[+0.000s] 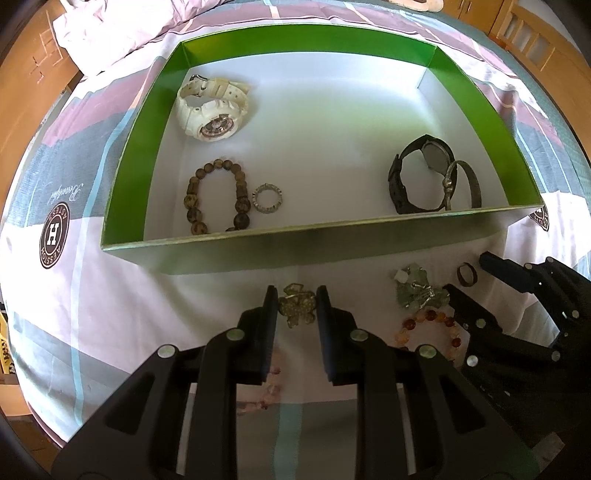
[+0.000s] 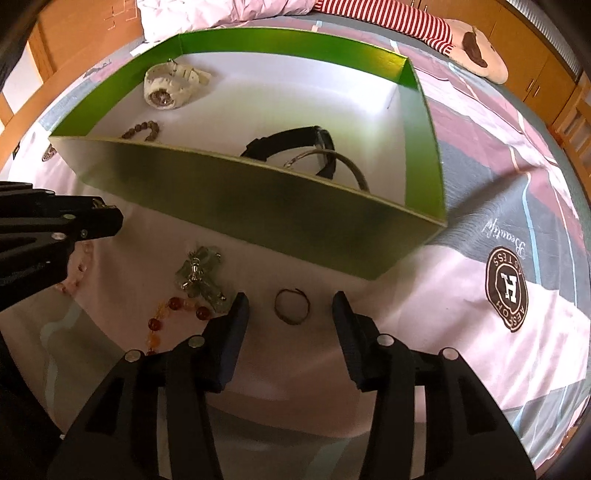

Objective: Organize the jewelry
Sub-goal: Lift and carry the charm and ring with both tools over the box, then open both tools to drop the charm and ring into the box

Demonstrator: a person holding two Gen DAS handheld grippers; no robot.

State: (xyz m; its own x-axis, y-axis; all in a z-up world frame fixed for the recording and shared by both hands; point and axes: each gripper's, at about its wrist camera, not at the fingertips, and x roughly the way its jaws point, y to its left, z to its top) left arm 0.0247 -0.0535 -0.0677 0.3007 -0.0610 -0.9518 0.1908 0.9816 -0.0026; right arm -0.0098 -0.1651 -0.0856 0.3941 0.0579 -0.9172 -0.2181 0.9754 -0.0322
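A green box [image 1: 125, 147] on the bed holds a white watch [image 1: 207, 107], a brown bead bracelet [image 1: 192, 199], a silver ring [image 1: 267, 197], a black watch [image 1: 413, 177] and a metal bangle [image 1: 469, 181]. My left gripper [image 1: 296, 304] is shut on a gold clip [image 1: 297, 304] in front of the box. My right gripper [image 2: 290, 310] is open, its fingers either side of a dark ring [image 2: 291, 306] on the sheet. A green brooch [image 2: 201, 275] and an amber bead bracelet [image 2: 173, 314] lie to its left.
The box's near wall [image 2: 258, 221] stands just beyond both grippers. A pink bead bracelet [image 1: 271, 384] lies under the left gripper. The patterned bedsheet [image 2: 517, 295] spreads around, a crumpled quilt [image 1: 122, 26] and wooden furniture [image 2: 535, 66] behind.
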